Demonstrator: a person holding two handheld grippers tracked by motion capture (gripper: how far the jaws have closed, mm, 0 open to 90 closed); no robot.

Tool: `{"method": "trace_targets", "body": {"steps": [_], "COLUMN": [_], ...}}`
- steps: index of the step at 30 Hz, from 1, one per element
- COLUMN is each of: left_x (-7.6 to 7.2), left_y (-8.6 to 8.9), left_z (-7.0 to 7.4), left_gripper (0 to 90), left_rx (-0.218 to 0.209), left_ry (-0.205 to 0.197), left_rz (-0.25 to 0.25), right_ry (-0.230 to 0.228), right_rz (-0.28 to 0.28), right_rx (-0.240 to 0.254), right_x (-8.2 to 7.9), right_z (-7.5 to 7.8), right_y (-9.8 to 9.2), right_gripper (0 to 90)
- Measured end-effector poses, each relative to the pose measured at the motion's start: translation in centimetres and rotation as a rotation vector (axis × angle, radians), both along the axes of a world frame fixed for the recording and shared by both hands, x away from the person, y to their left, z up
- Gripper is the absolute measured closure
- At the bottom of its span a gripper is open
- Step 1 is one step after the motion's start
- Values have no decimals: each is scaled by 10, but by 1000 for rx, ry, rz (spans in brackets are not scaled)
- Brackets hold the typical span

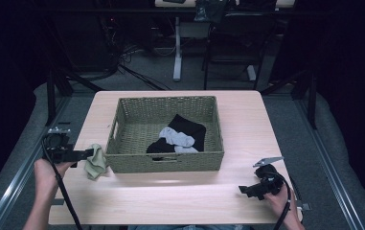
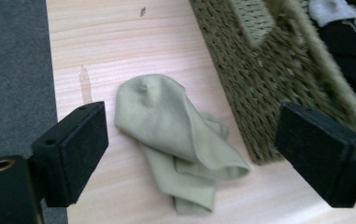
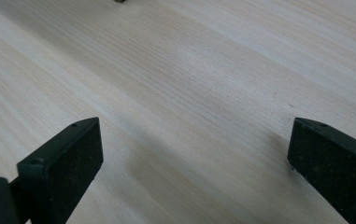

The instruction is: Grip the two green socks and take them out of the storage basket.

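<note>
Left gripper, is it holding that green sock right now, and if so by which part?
Nothing is held. The left gripper stands open, its fingers apart on either side of the green sock, which lies loose on the table beside the wicker basket.

The woven basket (image 1: 168, 163) stands in the middle of the table (image 1: 247, 115) and blocks most of the centre of the frame. At its lower left corner a green sock (image 1: 95, 162) lies on the wood, just beside the basket wall, so the gap there is narrow. The lower part of the frame, under the basket, is bare wood. The strip on the right side of the basket is free too.
</note>
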State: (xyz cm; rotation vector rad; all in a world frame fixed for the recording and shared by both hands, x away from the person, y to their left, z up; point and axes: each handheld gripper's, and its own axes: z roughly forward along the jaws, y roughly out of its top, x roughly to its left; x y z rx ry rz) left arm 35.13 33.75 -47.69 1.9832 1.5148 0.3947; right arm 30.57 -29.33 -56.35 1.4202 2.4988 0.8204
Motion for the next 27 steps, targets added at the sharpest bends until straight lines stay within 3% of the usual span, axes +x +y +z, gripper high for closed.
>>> {"method": "trace_targets", "body": {"steps": [3,11,17,24,27], "left_x": [-12,-43,-64,-68,-62], "left_y": [-5,-20,-28,-25,-24], "left_z": [0,-6,-27,-49,-58], "left_gripper": [69,12,4,3,2], "left_rx": [-4,3,16,18,26], "left_ry": [-32,-65,-71,-52,-20], "left_rz": [-1,-9,2,23,16], "right_ry": [-5,-3,-5,-13,-13], "right_rz": [5,2,1,-1,-1], "right_rx": [2,-2,0,-3,1], "right_x": [0,0,0,0,1], "right_z": [0,0,0,1,1], "right_y": [0,-1,-1,0,0], "right_gripper": [27,27,27,26,26]}}
